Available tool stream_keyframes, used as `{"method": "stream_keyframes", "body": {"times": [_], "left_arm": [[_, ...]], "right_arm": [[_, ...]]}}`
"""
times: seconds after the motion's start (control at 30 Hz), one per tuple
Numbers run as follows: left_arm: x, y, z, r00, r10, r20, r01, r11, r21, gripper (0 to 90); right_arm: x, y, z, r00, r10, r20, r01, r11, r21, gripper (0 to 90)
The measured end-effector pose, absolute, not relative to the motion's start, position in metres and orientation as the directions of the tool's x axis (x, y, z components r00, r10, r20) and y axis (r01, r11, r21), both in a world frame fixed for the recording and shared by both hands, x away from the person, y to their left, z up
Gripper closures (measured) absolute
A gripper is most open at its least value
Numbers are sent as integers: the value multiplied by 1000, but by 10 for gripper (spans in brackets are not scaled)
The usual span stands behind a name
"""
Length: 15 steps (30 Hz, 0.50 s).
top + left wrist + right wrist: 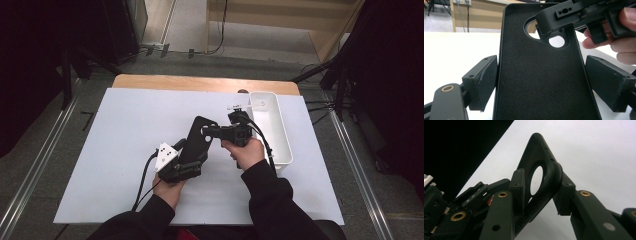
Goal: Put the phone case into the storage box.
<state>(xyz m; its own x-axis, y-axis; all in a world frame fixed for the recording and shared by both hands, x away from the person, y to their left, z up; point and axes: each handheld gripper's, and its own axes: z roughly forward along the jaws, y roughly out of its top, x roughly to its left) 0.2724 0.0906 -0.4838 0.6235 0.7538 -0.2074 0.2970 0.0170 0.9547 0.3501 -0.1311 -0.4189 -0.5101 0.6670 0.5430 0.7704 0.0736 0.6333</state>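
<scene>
Evidently light, thin and flexible, the black phone case (197, 140) hangs above the desk (125, 150): left gripper (541, 85) clamps its long edges, right gripper (541, 195) seemingly pinches the camera-cutout corner; both are grip points.

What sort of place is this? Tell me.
Probably a lab or recording workspace: a white-covered table ringed by dark stands, floor cables, and a person working a phone case with two handheld grippers beside a white bin.
</scene>
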Motion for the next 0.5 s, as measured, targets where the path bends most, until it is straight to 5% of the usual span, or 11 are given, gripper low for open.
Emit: {"method": "stream_keyframes", "body": {"times": [0.5], "left_arm": [[272, 89, -485, 632, 751, -193, 286, 5, 958, 128]], "right_arm": [[348, -132, -412, -485, 650, 585, 796, 52, 603, 702]]}}
